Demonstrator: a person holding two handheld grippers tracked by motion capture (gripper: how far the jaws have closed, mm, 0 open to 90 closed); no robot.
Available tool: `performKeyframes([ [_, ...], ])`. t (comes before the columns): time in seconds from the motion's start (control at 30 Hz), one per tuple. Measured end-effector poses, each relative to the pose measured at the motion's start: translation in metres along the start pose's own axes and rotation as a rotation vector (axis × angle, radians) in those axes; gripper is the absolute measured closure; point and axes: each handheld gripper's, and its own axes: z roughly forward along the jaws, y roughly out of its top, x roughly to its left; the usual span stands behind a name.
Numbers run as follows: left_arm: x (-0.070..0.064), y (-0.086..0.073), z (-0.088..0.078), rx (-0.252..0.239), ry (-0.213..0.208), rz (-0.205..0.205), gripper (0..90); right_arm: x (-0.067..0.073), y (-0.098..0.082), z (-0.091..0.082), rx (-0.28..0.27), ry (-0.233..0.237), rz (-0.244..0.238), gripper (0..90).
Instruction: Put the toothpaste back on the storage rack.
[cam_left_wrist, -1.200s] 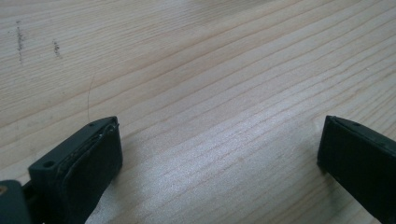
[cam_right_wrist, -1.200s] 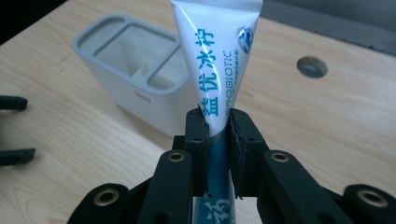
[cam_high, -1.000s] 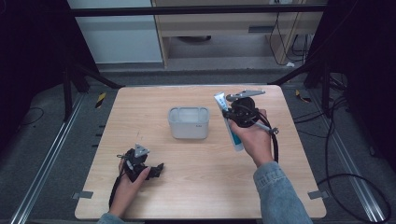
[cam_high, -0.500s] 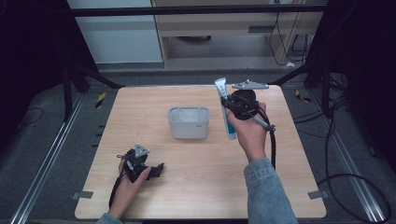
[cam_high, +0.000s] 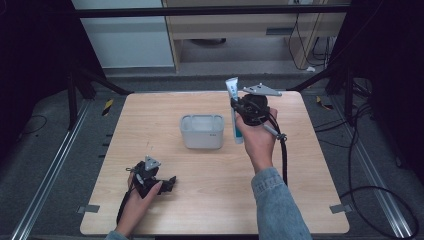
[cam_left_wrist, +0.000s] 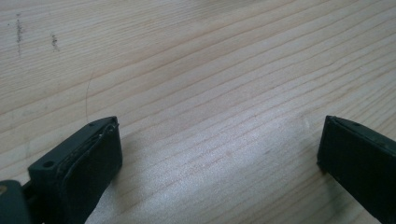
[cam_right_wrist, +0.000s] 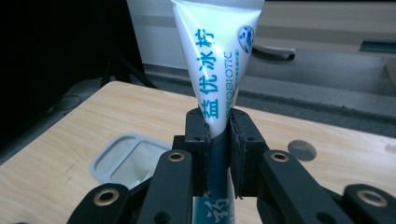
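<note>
One toothpaste tube (cam_right_wrist: 217, 70) clamped upright in right gripper (cam_right_wrist: 217, 154), above table beside grey container (cam_high: 201, 131); left gripper (cam_left_wrist: 217, 154) spread, empty, resting low. Risk: slippery tube sliding or tilting, missing container opening

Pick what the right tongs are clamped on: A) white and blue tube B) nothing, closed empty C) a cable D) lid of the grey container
A: in the right gripper view the right tongs pinch the white and blue tube, held upright beside the grey container.
</note>
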Motion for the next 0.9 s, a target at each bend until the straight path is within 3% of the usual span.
performKeyframes([
  [0.37, -0.001, 0.001, 0.002, -0.002, 0.003, -0.005, 0.0, 0.019, 0.019, 0.019, -0.022, -0.014, -0.026, 78.9],
  [0.77, -0.001, 0.002, 0.002, -0.002, 0.001, -0.004, 0.0, 0.047, 0.036, 0.046, -0.064, 0.032, -0.065, 78.9],
  [0.9, -0.001, 0.002, 0.002, -0.003, 0.002, -0.004, 0.0, 0.052, 0.037, 0.054, -0.069, 0.047, -0.045, 78.9],
])
